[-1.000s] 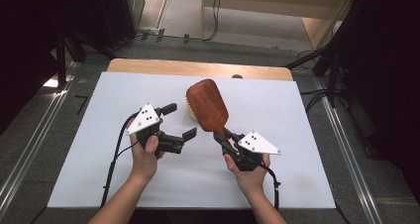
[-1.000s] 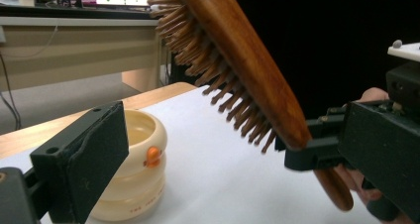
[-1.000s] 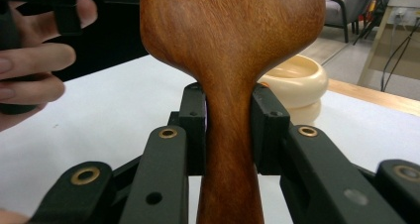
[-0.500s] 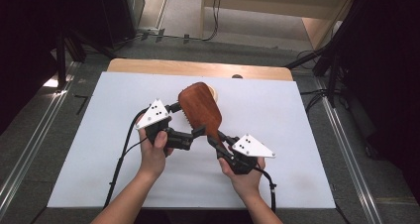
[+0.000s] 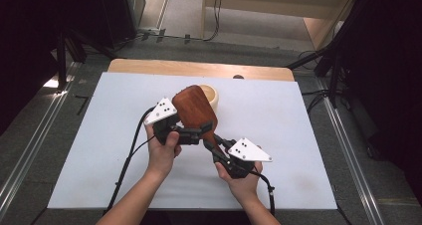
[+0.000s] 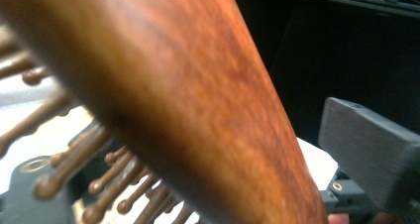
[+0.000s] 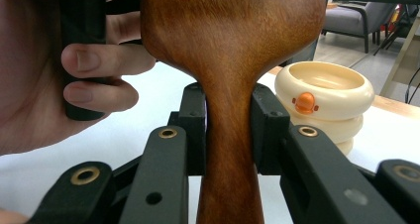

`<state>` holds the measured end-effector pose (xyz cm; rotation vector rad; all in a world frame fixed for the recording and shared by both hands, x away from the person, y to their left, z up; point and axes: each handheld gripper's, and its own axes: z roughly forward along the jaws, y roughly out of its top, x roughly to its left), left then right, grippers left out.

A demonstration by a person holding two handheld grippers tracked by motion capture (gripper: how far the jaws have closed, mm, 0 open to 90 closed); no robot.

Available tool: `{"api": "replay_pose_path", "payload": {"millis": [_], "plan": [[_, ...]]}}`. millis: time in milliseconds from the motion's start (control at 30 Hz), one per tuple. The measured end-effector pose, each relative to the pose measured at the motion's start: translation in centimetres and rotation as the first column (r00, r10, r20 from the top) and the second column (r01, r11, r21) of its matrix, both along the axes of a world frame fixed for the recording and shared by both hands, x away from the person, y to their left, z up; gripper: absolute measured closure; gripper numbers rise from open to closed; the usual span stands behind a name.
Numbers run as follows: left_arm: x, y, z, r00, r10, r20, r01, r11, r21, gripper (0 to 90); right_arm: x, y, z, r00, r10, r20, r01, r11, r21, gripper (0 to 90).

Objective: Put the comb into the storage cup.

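Observation:
A reddish wooden hairbrush [image 5: 194,108] is held above the white table, back upward and bristles down. My right gripper [image 5: 215,144] is shut on its handle; in the right gripper view both pads clamp the brush neck [image 7: 230,135]. My left gripper [image 5: 198,133] reaches in from the left at the base of the brush head. Its jaws have just been closing with the brush [image 6: 188,95] between them. In the left gripper view one grey pad [image 6: 366,154] still stands a little off the wood.
A cream stacked-ring pot with an orange beak [image 5: 210,96] [image 7: 324,97] stands just behind the brush head. The white sheet [image 5: 298,125] covers the table, whose wooden far edge [image 5: 199,68] shows. Cables trail from both grippers toward the near edge.
The left hand has moved right until its jaws straddle the brush. The brush has shifted left and nearer, which uncovers the cream pot behind it. The right hand has moved slightly left.

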<state>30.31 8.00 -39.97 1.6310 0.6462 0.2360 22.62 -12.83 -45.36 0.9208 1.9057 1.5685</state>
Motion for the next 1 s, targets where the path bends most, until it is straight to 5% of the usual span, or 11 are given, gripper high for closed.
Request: {"api": "replay_pose_path", "payload": {"millis": [100, 200, 367, 767, 867, 933, 1000], "plan": [[0.0, 0.0, 0.1, 0.9999, -0.001, -0.011, 0.001, 0.9999, -0.016, 14.6, 0.0, 0.1, 0.0, 1.0, 0.002, -0.002, -0.002, 1.0, 0.008, 69.8], [0.0, 0.2, 0.2, 0.9994, 0.022, -0.028, -0.023, 0.9995, -0.02, 25.6, -0.1, 0.1, 0.0, 1.0, -0.002, 0.004, 0.002, 1.0, 0.006, 69.8], [0.3, 0.3, 0.2, 0.9966, -0.031, -0.076, 0.028, 0.9988, -0.039, 39.1, 0.0, 0.1, -0.3, 0.9999, -0.01, 0.013, 0.01, 1.0, 0.009, 69.8], [0.3, 0.7, 0.4, 0.9924, -0.105, -0.063, 0.102, 0.993, -0.06, 53.4, 0.8, 0.4, -0.6, 0.9998, 0.007, 0.019, -0.008, 1.0, 0.016, 68.5], [0.1, 0.7, 0.6, 0.9957, -0.083, -0.04, 0.082, 0.9963, -0.026, 55.5, 1.1, 0.4, -0.8, 0.9989, 0.009, 0.045, -0.009, 1.0, 0.01, 59.7], [0.2, 0.8, 0.7, 0.9965, -0.077, -0.033, 0.076, 0.997, -0.016, 55.7, 1.5, 0.6, -0.9, 0.9941, -0.021, 0.106, 0.024, 0.999, -0.024, 43.6], [0.3, 0.9, 0.9, 0.997, -0.071, -0.029, 0.071, 0.9973, -0.016, 55.8, 1.7, 0.5, -1.0, 0.9968, 0.002, 0.079, -0.001, 1.0, -0.011, 35.6]]}}
